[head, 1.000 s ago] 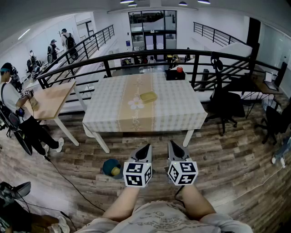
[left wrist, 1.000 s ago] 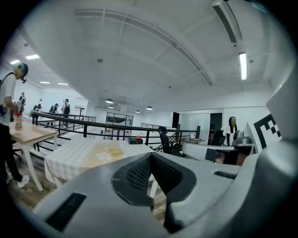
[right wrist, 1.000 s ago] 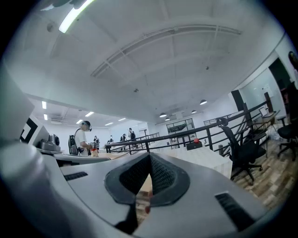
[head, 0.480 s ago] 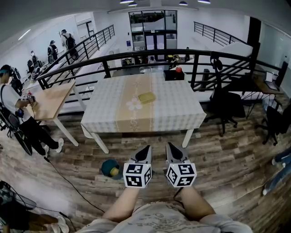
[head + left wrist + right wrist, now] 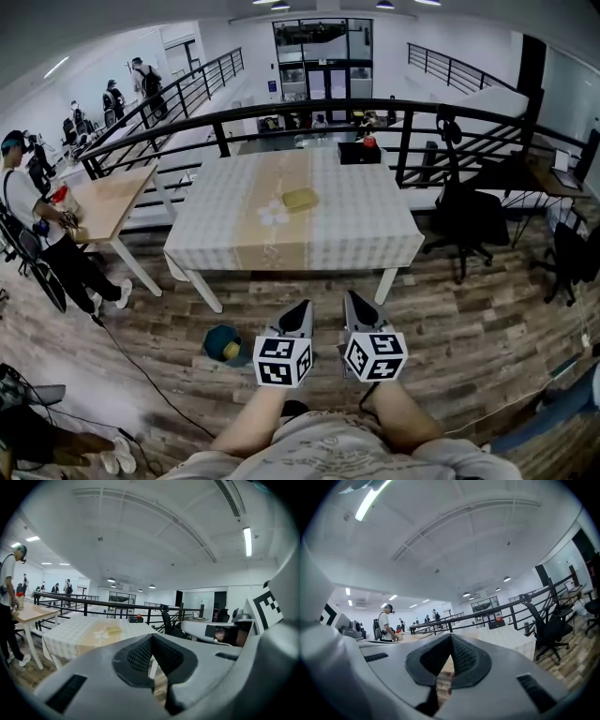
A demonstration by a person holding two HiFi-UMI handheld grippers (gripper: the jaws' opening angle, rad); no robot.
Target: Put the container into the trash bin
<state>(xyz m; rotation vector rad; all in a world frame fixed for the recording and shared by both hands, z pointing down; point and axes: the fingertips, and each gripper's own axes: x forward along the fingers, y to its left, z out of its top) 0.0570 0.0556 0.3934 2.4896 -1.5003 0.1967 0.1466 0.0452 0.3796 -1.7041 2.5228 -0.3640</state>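
Note:
A flat yellow container (image 5: 301,199) lies on the checked tablecloth of the white table (image 5: 375,246), near its middle. In the left gripper view the container (image 5: 113,629) shows small and far ahead. A round teal trash bin (image 5: 223,343) stands on the wood floor, left of my hands and in front of the table. My left gripper (image 5: 302,306) and right gripper (image 5: 351,300) hover side by side over the floor, short of the table's near edge. Both are shut and hold nothing, as the left gripper (image 5: 152,637) and right gripper (image 5: 451,637) show in their own views.
A black railing (image 5: 403,141) runs behind the table, with a black box and a red object (image 5: 369,143) beside it. A black office chair (image 5: 466,220) stands at the right. A person (image 5: 28,216) works at a wooden table (image 5: 108,202) on the left. A cable (image 5: 141,375) crosses the floor.
Both grippers have edged forward toward the table, still shut and empty. The person at the wooden table has shifted a little.

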